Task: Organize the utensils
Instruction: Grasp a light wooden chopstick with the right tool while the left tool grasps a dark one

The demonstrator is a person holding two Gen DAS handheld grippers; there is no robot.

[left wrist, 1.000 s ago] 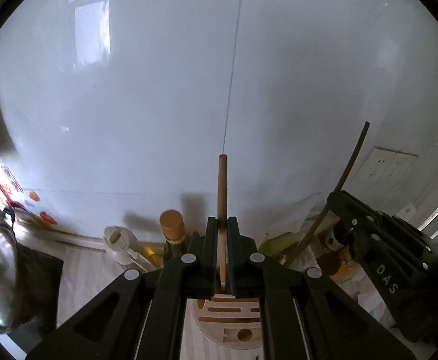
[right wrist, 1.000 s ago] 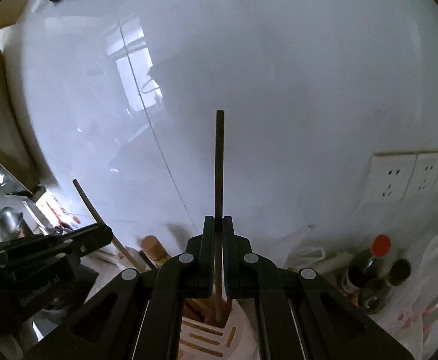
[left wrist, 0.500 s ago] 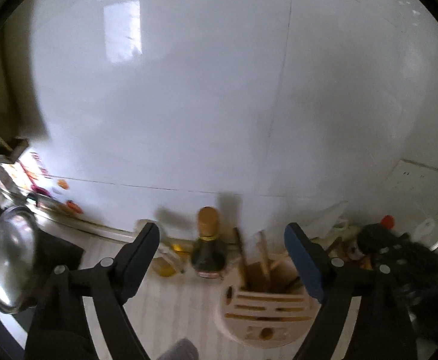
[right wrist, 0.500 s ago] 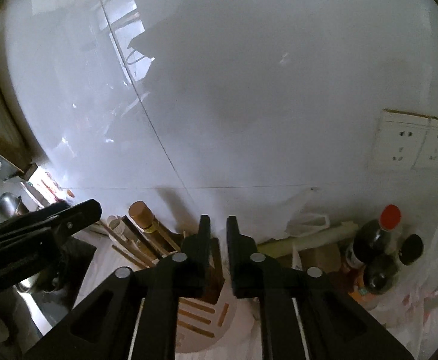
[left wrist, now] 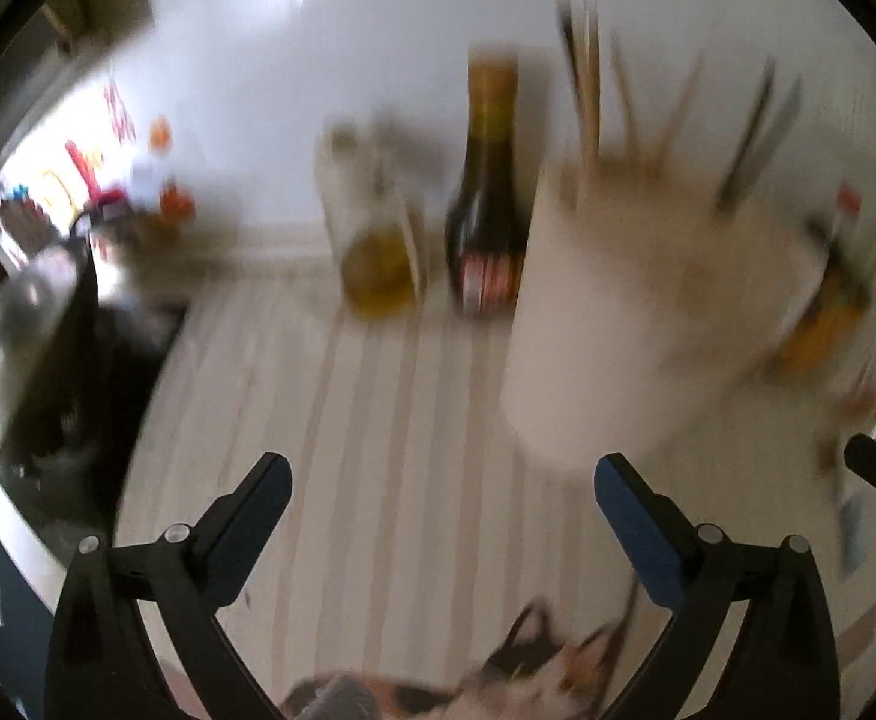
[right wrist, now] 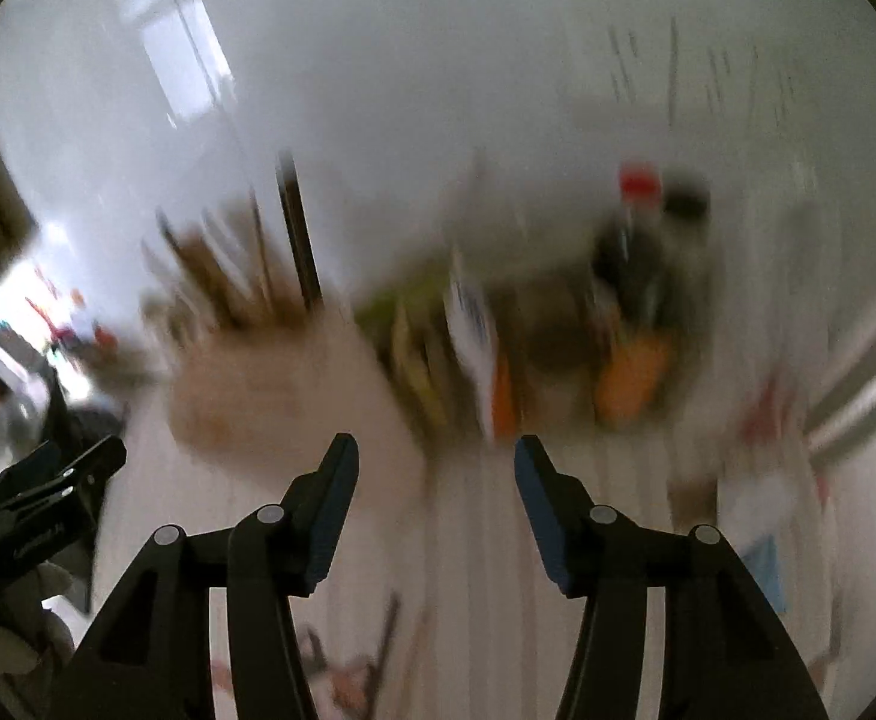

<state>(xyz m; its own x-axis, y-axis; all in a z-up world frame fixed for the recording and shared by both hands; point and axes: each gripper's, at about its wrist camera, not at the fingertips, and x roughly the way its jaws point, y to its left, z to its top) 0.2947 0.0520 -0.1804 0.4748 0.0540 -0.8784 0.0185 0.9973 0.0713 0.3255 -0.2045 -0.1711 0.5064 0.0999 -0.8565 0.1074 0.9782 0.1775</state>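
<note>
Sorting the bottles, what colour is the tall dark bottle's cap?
Orange-brown cap on the dark bottle, clearest in the left wrist view.

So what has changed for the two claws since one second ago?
Both let go of their sticks: the left claw and right claw, earlier shut on one chopstick each above the holder, have just been opening and now stand open and empty, tipped down toward the counter. The dark bottle stayed beside the holder.

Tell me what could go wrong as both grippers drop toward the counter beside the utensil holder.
1. The dark brown sauce bottle with the tan cap and the clear oil bottle stand close beside the pale round utensil holder; a wide sweep might tip them.
2. The left gripper and right gripper, jaws just opened and empty, work close together and could collide.
3. Heavy blur makes aiming uncertain.
</note>
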